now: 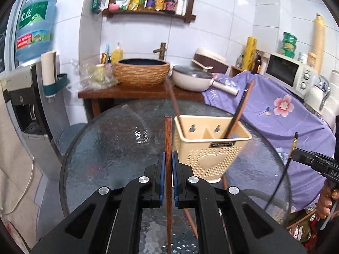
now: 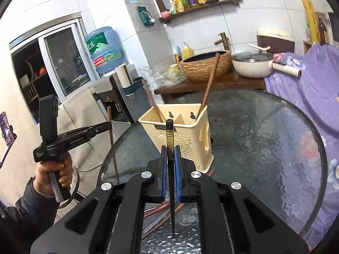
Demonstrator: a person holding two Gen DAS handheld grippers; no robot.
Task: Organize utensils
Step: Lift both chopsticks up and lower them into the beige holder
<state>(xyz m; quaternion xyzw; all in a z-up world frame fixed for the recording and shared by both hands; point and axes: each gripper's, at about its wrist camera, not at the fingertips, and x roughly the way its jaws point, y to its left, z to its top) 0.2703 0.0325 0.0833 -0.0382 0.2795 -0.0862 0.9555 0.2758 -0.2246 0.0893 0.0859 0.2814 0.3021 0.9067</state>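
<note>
both claws (left (image 1: 168, 160), right (image 2: 170, 154)) pinch upright chopsticks: brown chopstick (image 1: 168, 135), black chopstick (image 2: 170, 135).

Your left black gripper (image 1: 168, 165) with blue pads clamps a reddish-brown wooden chopstick (image 1: 168, 139); your right (image 2: 170, 158) grips a black chopstick with a gold-patterned band (image 2: 170, 136). The cream perforated plastic caddy (image 1: 208, 148) bears a heart motif, beside lilac floral cloth (image 1: 281, 114).
</note>
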